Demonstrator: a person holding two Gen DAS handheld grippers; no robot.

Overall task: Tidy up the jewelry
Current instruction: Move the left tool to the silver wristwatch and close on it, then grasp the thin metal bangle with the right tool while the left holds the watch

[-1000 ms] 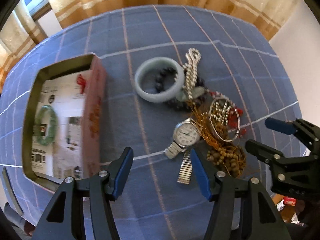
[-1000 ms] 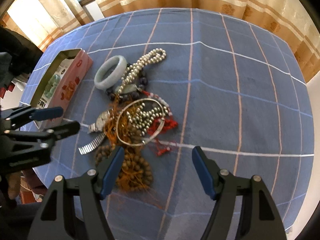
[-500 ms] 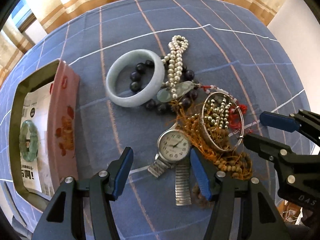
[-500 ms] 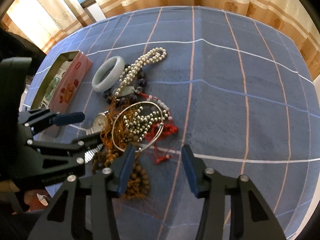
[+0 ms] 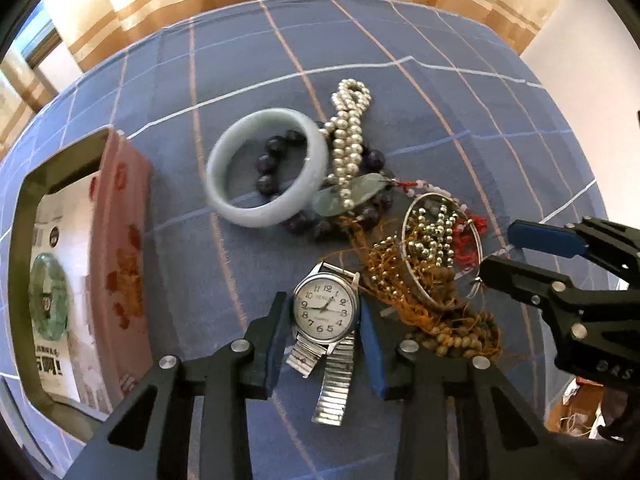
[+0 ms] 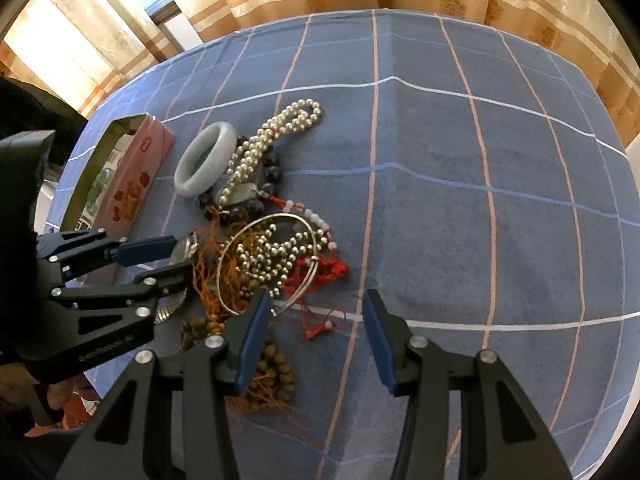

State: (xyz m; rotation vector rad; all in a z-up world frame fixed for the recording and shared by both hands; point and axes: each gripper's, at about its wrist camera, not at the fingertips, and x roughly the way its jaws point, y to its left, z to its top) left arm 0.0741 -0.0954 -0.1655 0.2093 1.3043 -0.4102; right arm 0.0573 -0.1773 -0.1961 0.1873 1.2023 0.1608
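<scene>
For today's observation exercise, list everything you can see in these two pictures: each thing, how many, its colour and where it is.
Pink tin box: one, open, left edge of the table.
Green bangle: one, inside the box.
Pale jade bangle: one, centre, lying over dark purple beads.
Pearl strand: one, white, beside the bangle.
Thin silver hoop: one, around silver beads.
Red cord: one, tangled at the hoop.
Brown wooden beads: one strand, orange tassels.
Silver wristwatch: one, between the left gripper's closing fingers.
Blue checked tablecloth: one.
Left gripper: black, blue pads.
Right gripper: same, near the hoop.
</scene>
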